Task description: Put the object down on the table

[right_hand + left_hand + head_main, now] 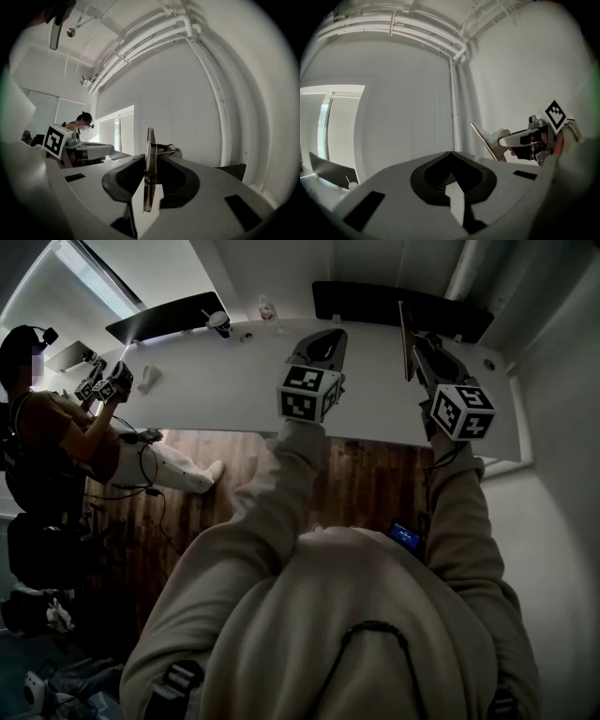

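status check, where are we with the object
Left gripper shut, empty. Right gripper shut on thin plate, edge-on over white table, not yet down. Cup far left, not in the way.

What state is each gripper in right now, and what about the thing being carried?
left gripper: shut, nothing between its jaws.
right gripper: shut on the thin flat plate.
thin flat plate: clamped edge-on and upright, not yet released onto the table.
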The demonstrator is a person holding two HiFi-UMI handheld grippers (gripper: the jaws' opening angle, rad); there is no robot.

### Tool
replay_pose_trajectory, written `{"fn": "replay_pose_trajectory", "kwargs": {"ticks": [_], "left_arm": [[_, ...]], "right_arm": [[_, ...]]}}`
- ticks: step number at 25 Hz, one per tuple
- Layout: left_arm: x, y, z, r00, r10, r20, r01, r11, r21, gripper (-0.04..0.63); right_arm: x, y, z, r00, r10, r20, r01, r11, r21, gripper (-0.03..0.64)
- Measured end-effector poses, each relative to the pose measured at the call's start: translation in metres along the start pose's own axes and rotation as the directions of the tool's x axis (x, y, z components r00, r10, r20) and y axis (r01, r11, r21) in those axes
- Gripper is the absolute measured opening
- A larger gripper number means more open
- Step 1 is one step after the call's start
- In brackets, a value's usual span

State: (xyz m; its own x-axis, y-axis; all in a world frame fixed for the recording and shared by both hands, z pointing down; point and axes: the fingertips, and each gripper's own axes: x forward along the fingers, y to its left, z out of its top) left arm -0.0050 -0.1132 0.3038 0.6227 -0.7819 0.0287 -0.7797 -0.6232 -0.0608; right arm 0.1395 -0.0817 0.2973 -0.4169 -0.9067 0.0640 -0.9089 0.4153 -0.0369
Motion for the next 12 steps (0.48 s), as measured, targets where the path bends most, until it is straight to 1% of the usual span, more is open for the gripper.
{"fn": "replay_pose_trajectory", "kwargs": {"ticks": [5,10,12], "left_arm": [[-0.008,0.003,-0.008,0.999,0.034,-0.019,-0.034,0.999,-0.003,0.005],[-0.022,-0.005,-0.021,0.999,0.033,-0.034,-0.033,0.999,0.001,0.005],[-0.020,-0.010,-0.027,0.999,0.021,-0.033,-0.021,1.000,0.001,0.005]], "right_arm": [[-0.002,-0.006,-0.008,1.000,0.028,-0.009,-0.028,0.999,0.015,0.100],[-0.012,0.004,-0.026,0.998,0.049,-0.025,-0.049,0.999,0.022,0.100],[-0.016,0.004,-0.034,0.998,0.056,-0.028,-0.056,0.998,0.021,0.100]]}}
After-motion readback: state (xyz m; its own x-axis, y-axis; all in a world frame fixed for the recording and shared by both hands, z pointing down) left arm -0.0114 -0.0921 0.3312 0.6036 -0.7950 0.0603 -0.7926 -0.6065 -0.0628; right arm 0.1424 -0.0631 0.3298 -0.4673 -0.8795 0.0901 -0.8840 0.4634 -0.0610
